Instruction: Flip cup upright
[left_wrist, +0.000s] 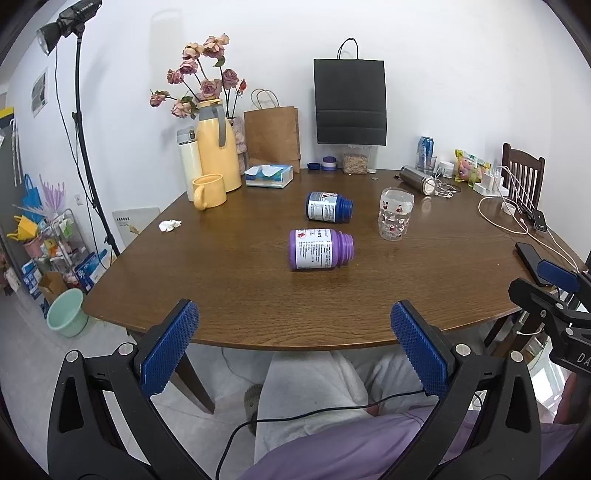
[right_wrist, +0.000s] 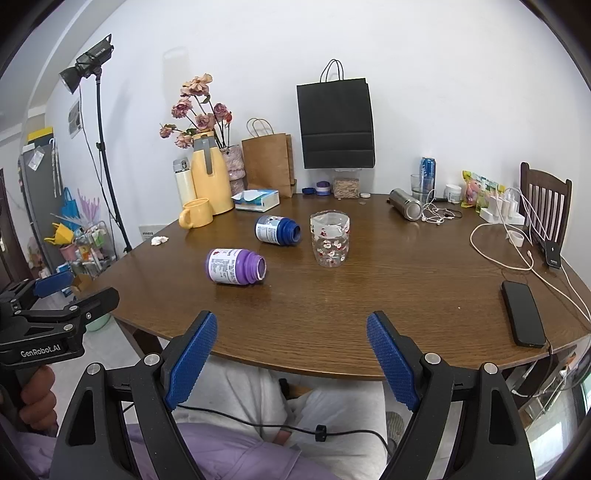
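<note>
A clear glass cup (left_wrist: 395, 214) with red cartoon prints stands on the brown table (left_wrist: 258, 306), also in the right wrist view (right_wrist: 330, 238); whether its mouth faces up or down is hard to tell. My left gripper (left_wrist: 295, 343) is open and empty, held off the table's near edge, far short of the cup. My right gripper (right_wrist: 291, 354) is open and empty, also at the near edge. Each gripper shows in the other's view, the right one (left_wrist: 554, 291) and the left one (right_wrist: 48, 299).
A purple bottle (left_wrist: 320, 249) and a blue bottle (left_wrist: 328, 206) lie on their sides left of the cup. A yellow mug (left_wrist: 208, 191), yellow jug (left_wrist: 217, 147), tissue box (left_wrist: 269, 175), paper bags, a steel flask (left_wrist: 417, 179), cables and a black phone (right_wrist: 522, 317) are on the table.
</note>
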